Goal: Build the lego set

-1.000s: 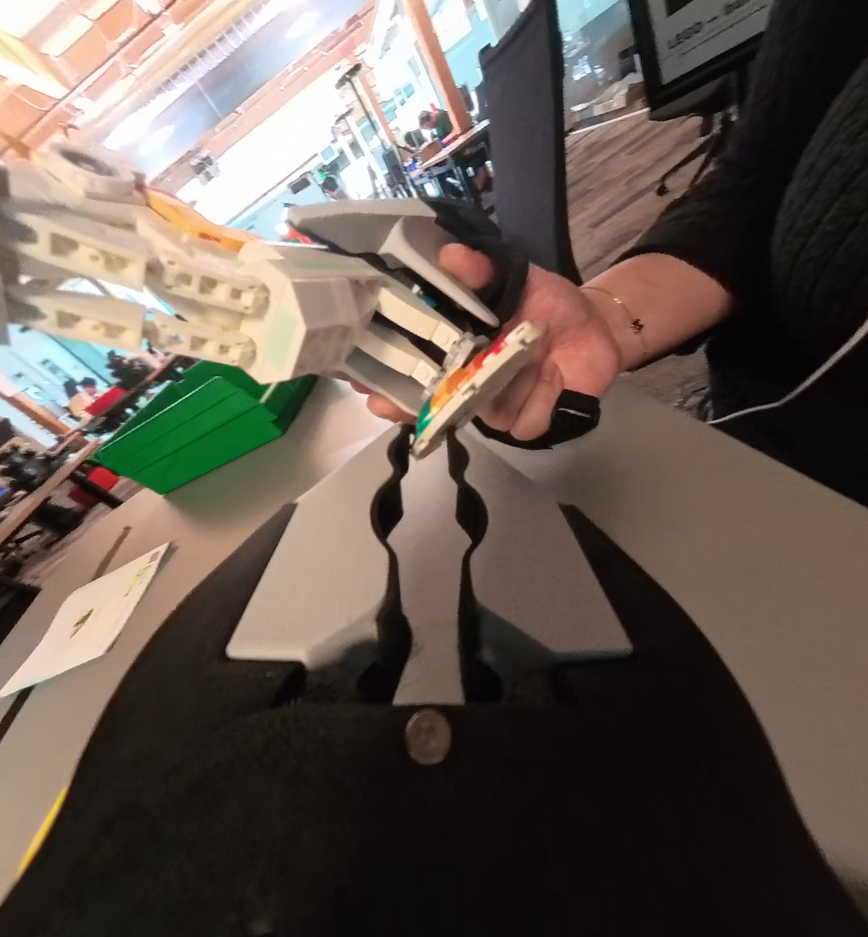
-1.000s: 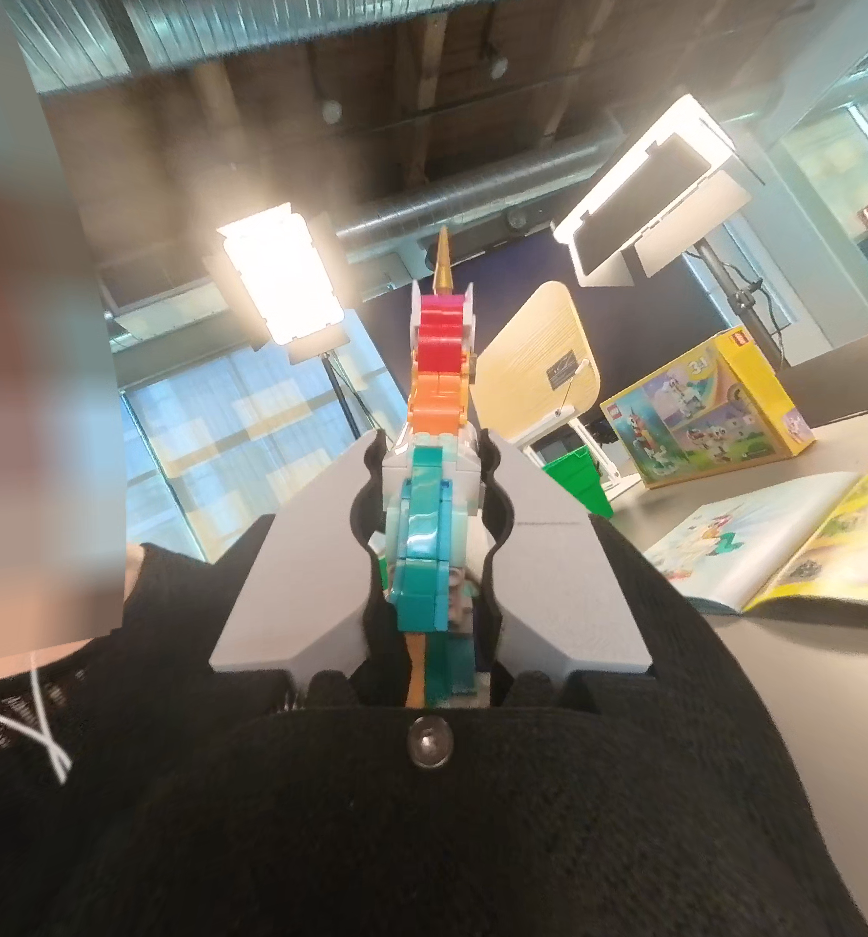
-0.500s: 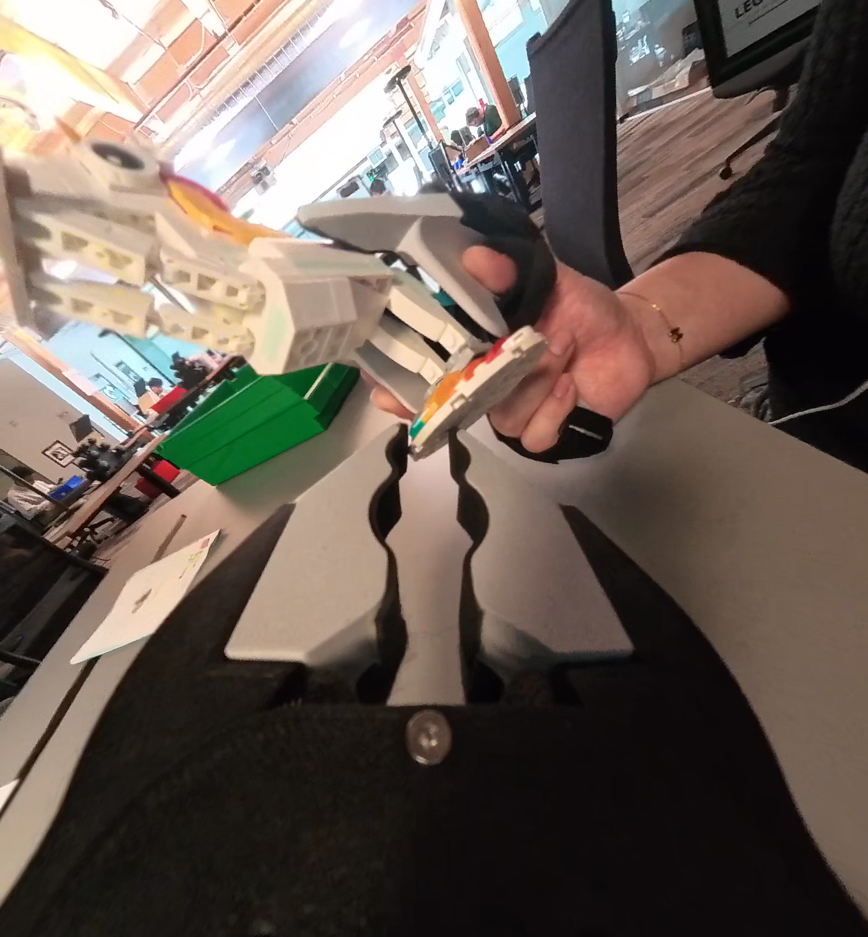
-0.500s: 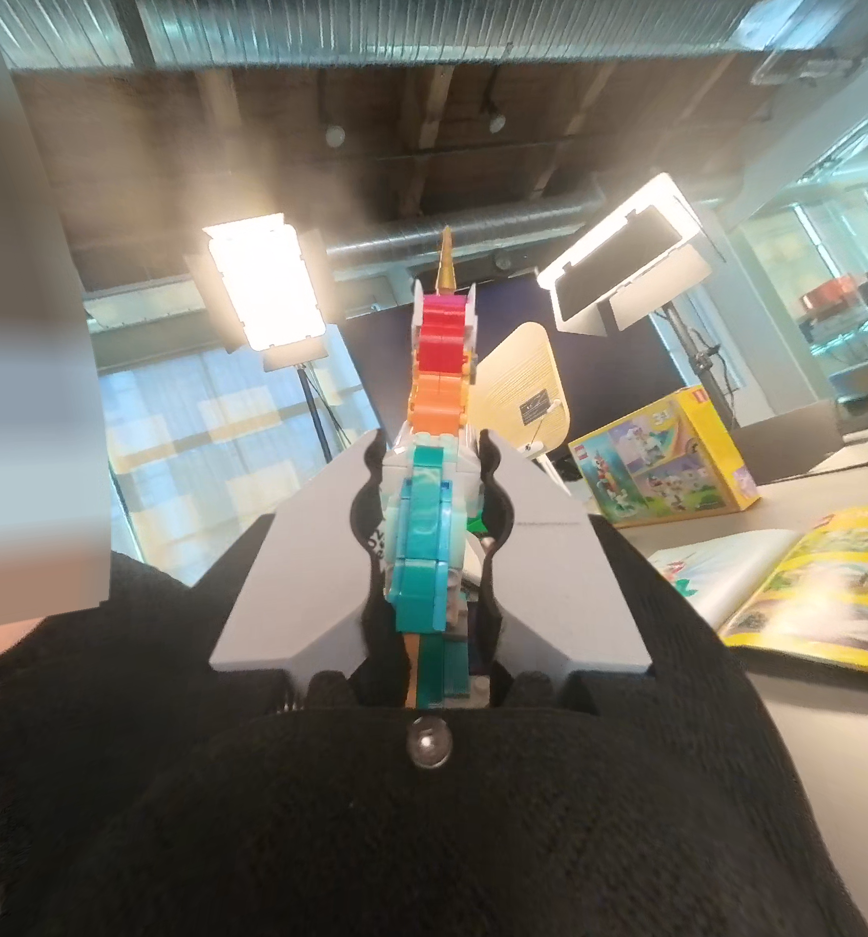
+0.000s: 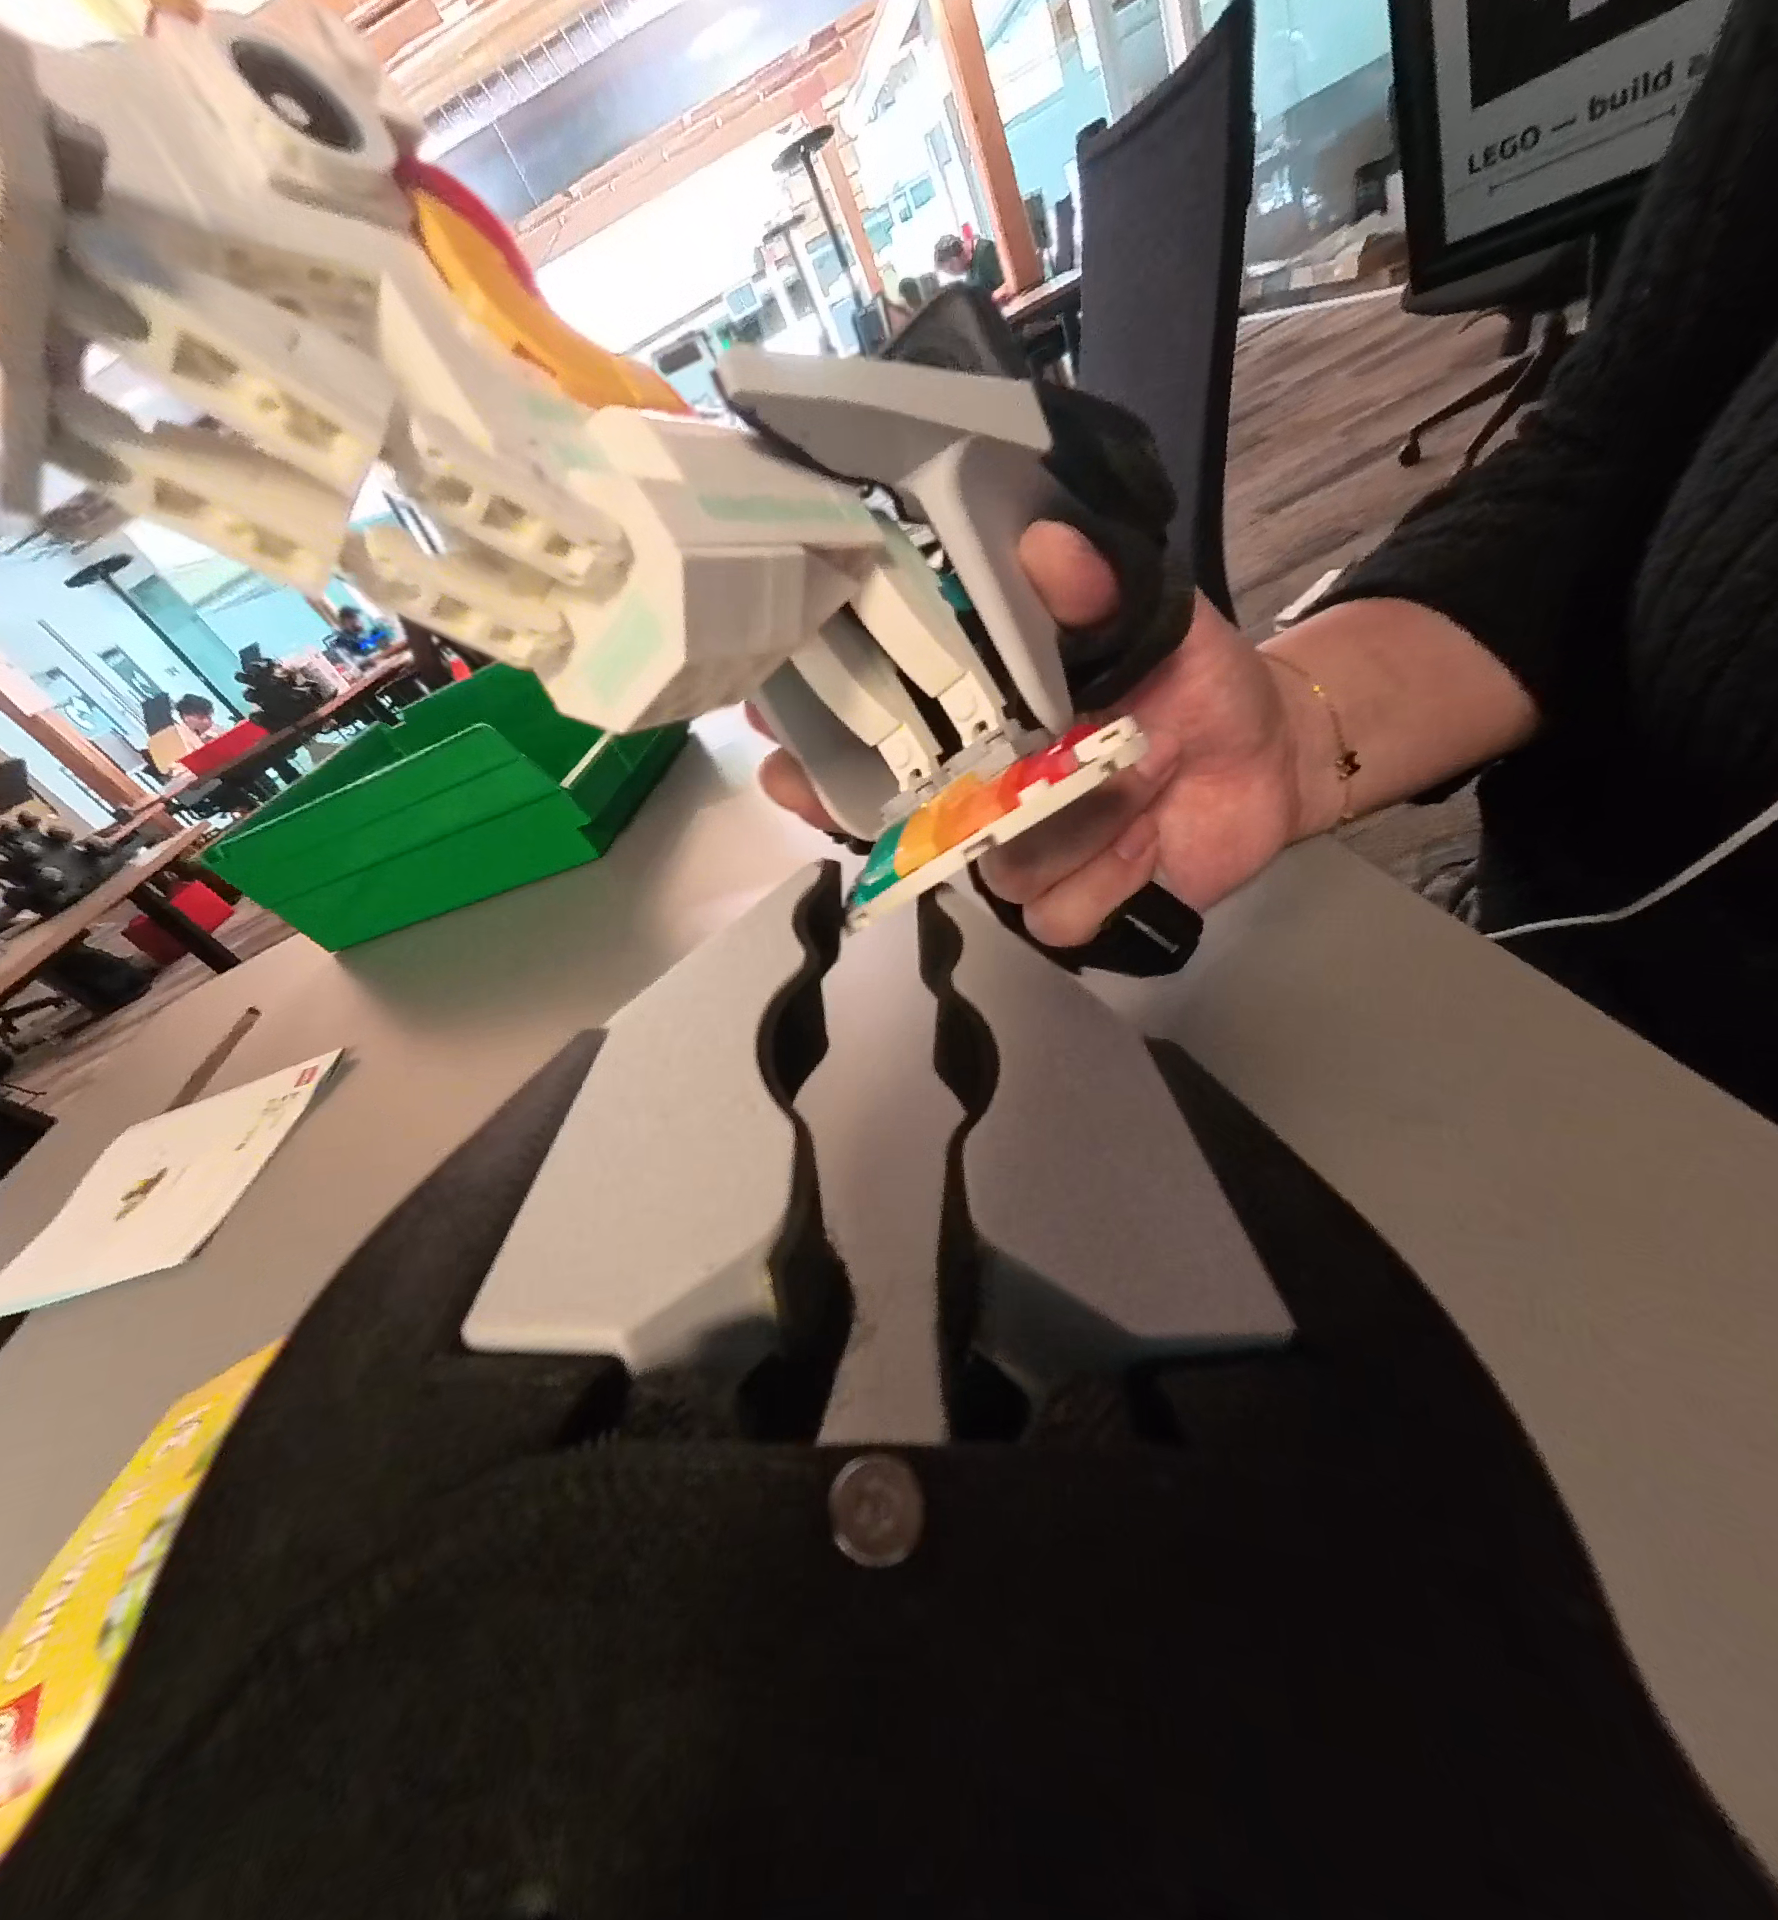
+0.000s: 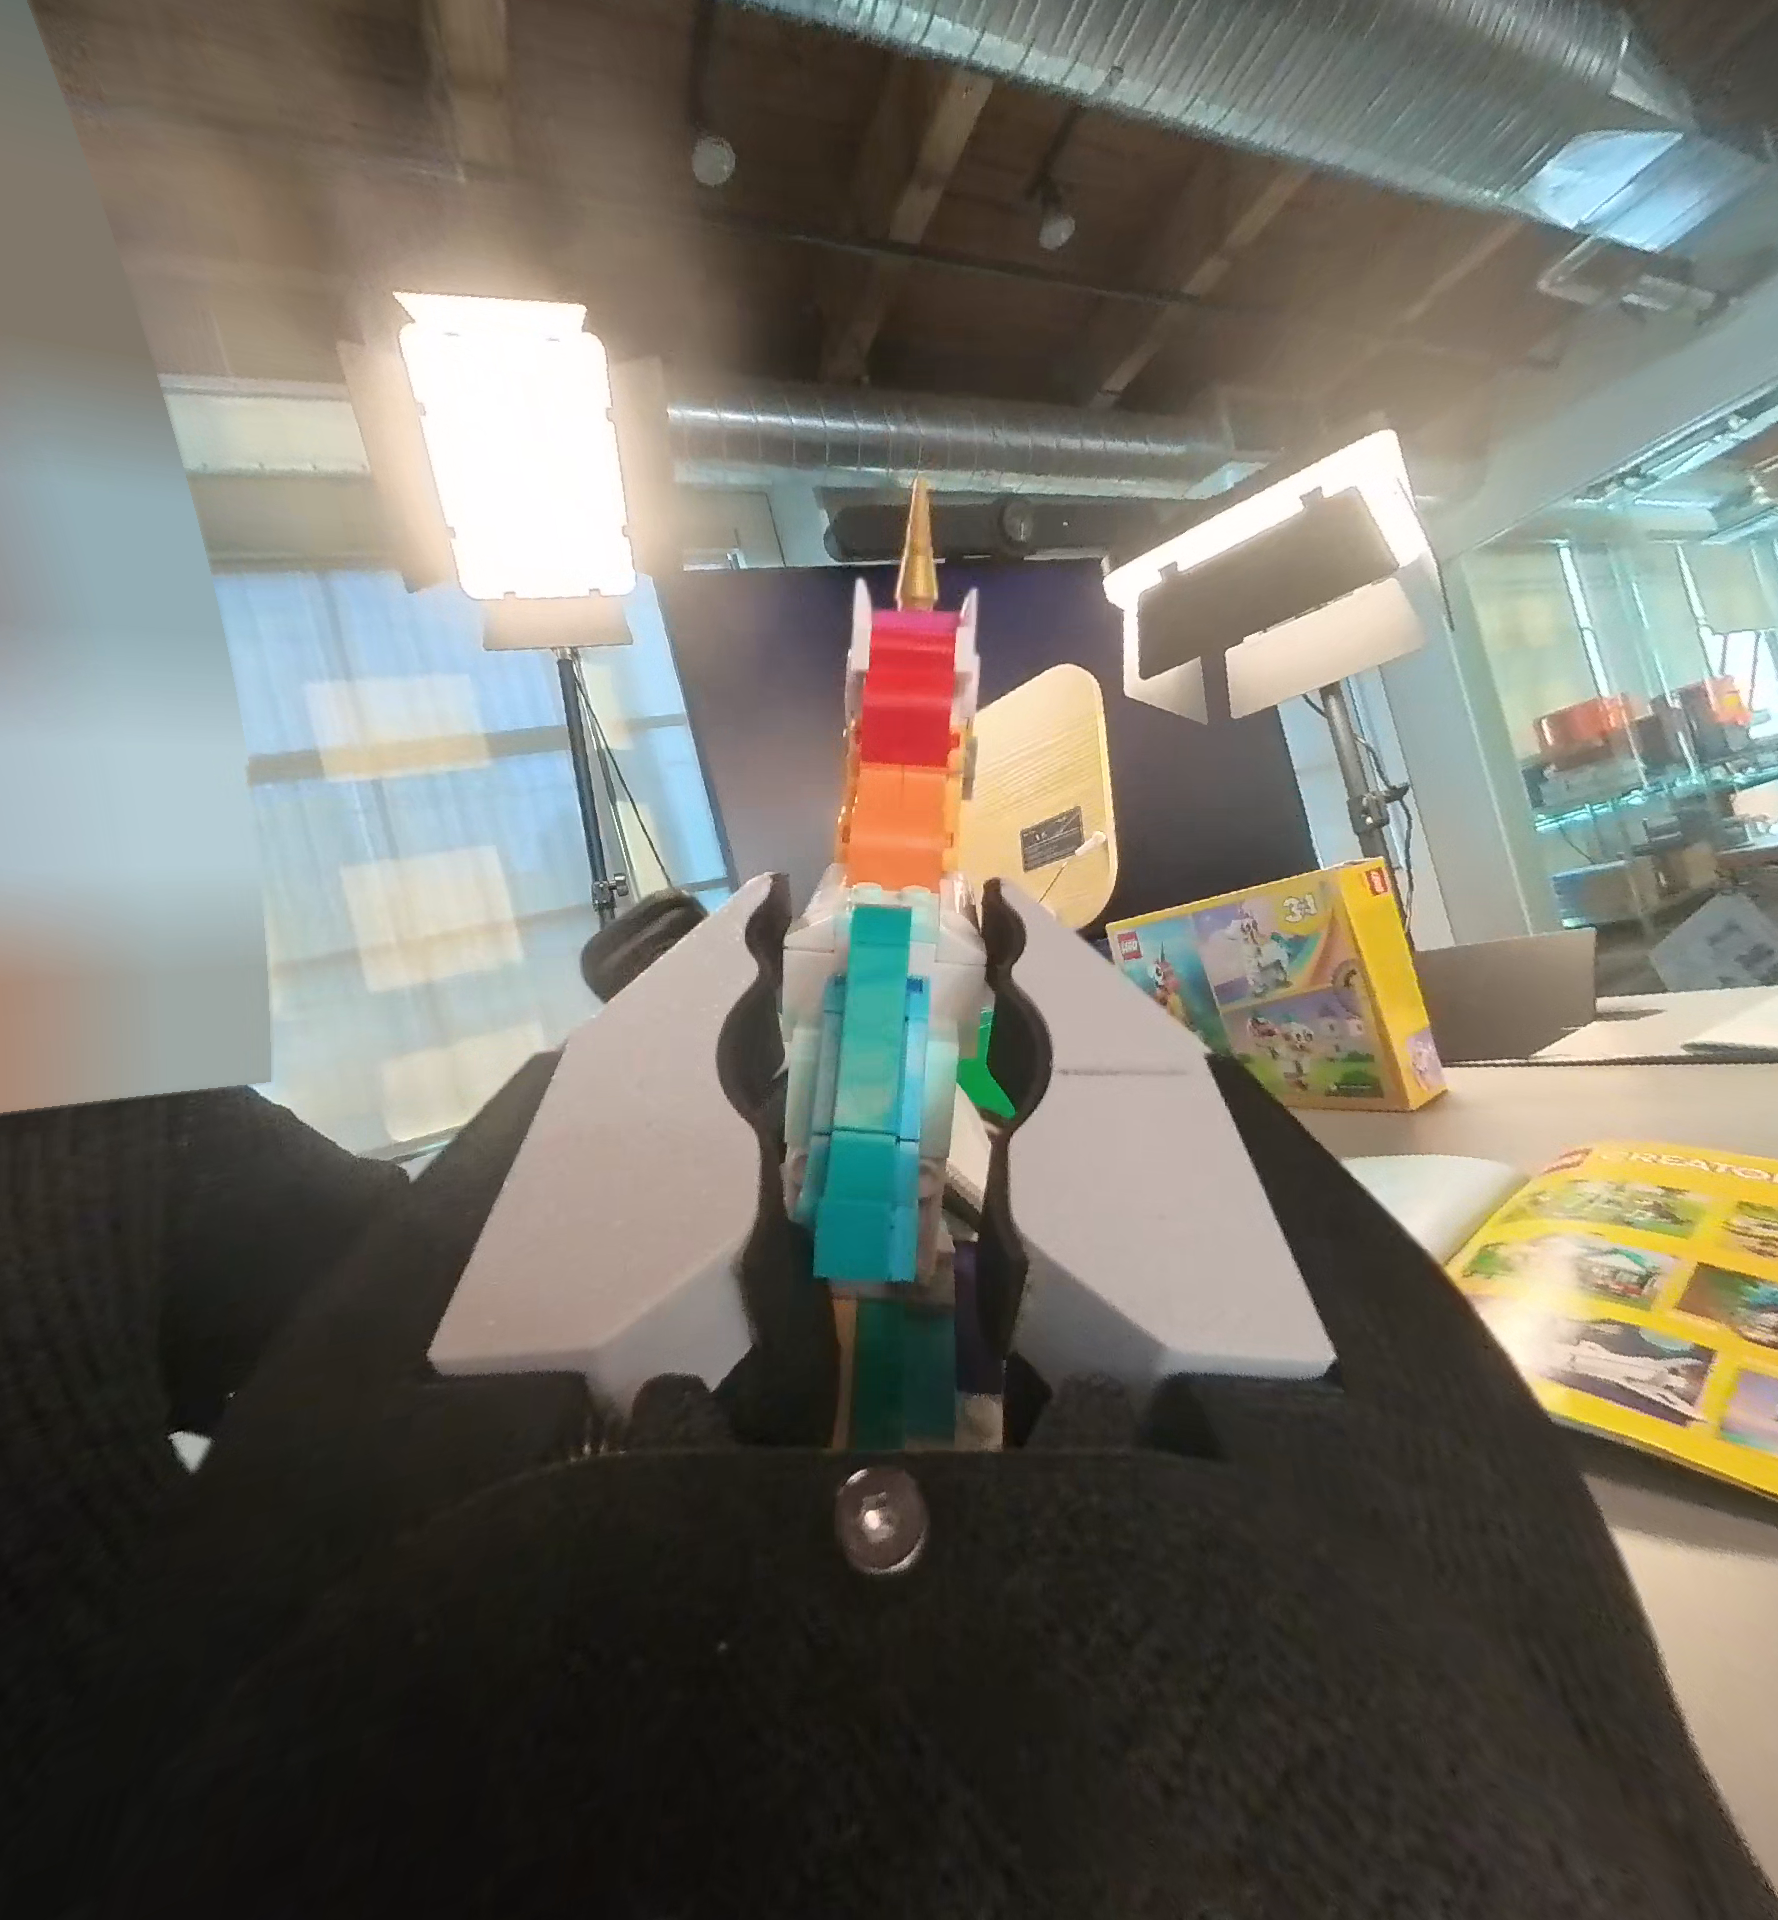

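Observation:
A white lego unicorn (image 6: 895, 790) with a rainbow mane, gold horn and teal tail stands between my right gripper's (image 6: 885, 904) fingers, which are shut on its body. In the left wrist view the unicorn (image 5: 345, 416) hangs in the air at upper left, held by the right gripper (image 5: 916, 582) and a person's hand (image 5: 1207, 769). A white plate with rainbow tiles (image 5: 1010, 800) sits at the unicorn's rear end. My left gripper (image 5: 874, 899) is closed onto the plate's lower end, with a narrow gap between its fingers.
A green bin (image 5: 428, 821) stands on the grey table (image 5: 1384, 1091) behind the model. A white leaflet (image 5: 158, 1184) lies at left. A yellow lego box (image 6: 1280, 997) and an open instruction booklet (image 6: 1674, 1309) lie to the right. Studio lights stand behind. Some 7 cm of space lies between my two pairs of fingers.
Both grippers have swung together with the model. The unicorn now looms larger and higher at upper left in the left wrist view. Both grips look unchanged.

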The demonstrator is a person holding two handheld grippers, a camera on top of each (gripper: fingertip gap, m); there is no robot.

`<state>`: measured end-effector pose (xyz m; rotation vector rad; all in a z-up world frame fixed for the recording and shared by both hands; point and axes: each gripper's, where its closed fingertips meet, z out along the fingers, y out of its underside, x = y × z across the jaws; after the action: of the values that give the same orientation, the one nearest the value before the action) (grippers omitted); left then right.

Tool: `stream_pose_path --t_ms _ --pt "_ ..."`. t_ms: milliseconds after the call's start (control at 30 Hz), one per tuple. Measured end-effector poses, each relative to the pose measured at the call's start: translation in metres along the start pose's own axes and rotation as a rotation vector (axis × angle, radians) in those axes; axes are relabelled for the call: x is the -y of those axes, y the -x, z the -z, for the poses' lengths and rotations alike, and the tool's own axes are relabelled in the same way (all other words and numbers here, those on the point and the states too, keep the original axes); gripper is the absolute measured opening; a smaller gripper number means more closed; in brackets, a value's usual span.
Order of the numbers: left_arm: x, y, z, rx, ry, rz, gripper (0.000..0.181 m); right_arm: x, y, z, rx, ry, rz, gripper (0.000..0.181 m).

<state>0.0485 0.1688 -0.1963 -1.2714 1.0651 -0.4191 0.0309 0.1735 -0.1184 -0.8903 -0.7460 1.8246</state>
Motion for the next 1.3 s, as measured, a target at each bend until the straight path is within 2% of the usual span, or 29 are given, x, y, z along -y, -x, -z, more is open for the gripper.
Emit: stream_pose_path --t_ms 267,433,533,767,933,1133,1300 --pt "0.001 0.002 0.001 -0.005 -0.021 0.056 0.014 0.001 0.003 -0.001 -0.017 -0.015 0.095 0.035" --pt "0.0 0.002 0.0 -0.008 -0.015 0.053 0.014 0.001 0.001 -0.001 -0.027 -0.019 0.093 0.035" --pt "-0.001 0.003 0.0 0.006 -0.007 0.023 0.014 0.003 -0.003 0.0 -0.034 -0.043 0.026 0.035" --pt "-0.004 0.007 0.001 0.071 0.02 -0.097 0.02 0.004 -0.011 0.002 -0.056 -0.068 -0.064 0.035" --pt "-0.003 0.005 0.0 0.122 0.063 -0.282 0.026 0.0 -0.016 0.003 -0.072 -0.053 -0.111 0.035" --pt "-0.005 -0.007 0.0 0.088 0.094 -0.452 0.019 -0.006 -0.017 0.004 -0.043 -0.014 -0.214 0.035" --pt "-0.01 -0.019 -0.003 0.039 0.125 -0.538 0.016 -0.022 -0.014 0.003 0.015 0.113 -0.313 0.035"
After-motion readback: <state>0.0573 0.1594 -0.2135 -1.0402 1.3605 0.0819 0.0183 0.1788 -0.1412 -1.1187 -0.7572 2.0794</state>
